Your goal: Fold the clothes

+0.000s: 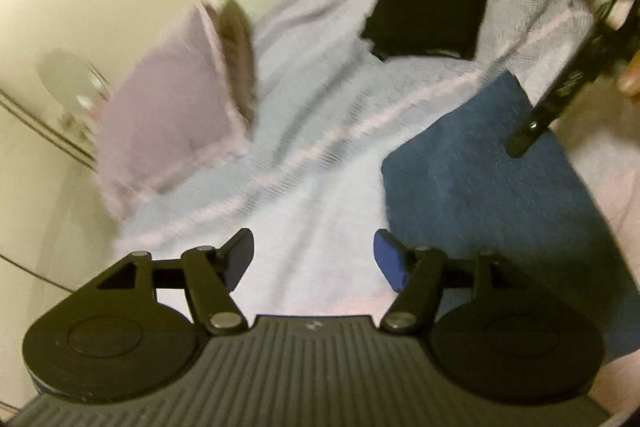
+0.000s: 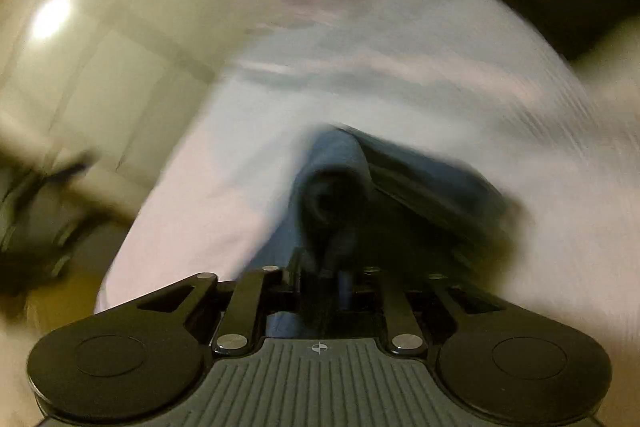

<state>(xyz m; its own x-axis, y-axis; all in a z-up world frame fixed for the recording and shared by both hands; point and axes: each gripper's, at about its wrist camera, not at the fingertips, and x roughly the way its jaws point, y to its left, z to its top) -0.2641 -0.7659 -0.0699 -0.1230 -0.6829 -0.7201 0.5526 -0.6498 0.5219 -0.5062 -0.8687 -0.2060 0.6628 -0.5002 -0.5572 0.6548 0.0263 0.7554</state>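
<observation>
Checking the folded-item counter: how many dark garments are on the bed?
2. A black folded garment lies at the far end of the bedspread; a blue garment lies nearer, at its right edge. Others may be hidden; the right wrist view is blurred.

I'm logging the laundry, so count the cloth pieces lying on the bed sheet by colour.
Black folded cloth: 1
Blue cloth: 1
Pink pillow-like piece: 1
Total: 3, on the white sheet.

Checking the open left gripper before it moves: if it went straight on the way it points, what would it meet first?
Probably the pale bed cover, which fills the gap between the left gripper fingers; the blue garment lies just right of that line.
</observation>
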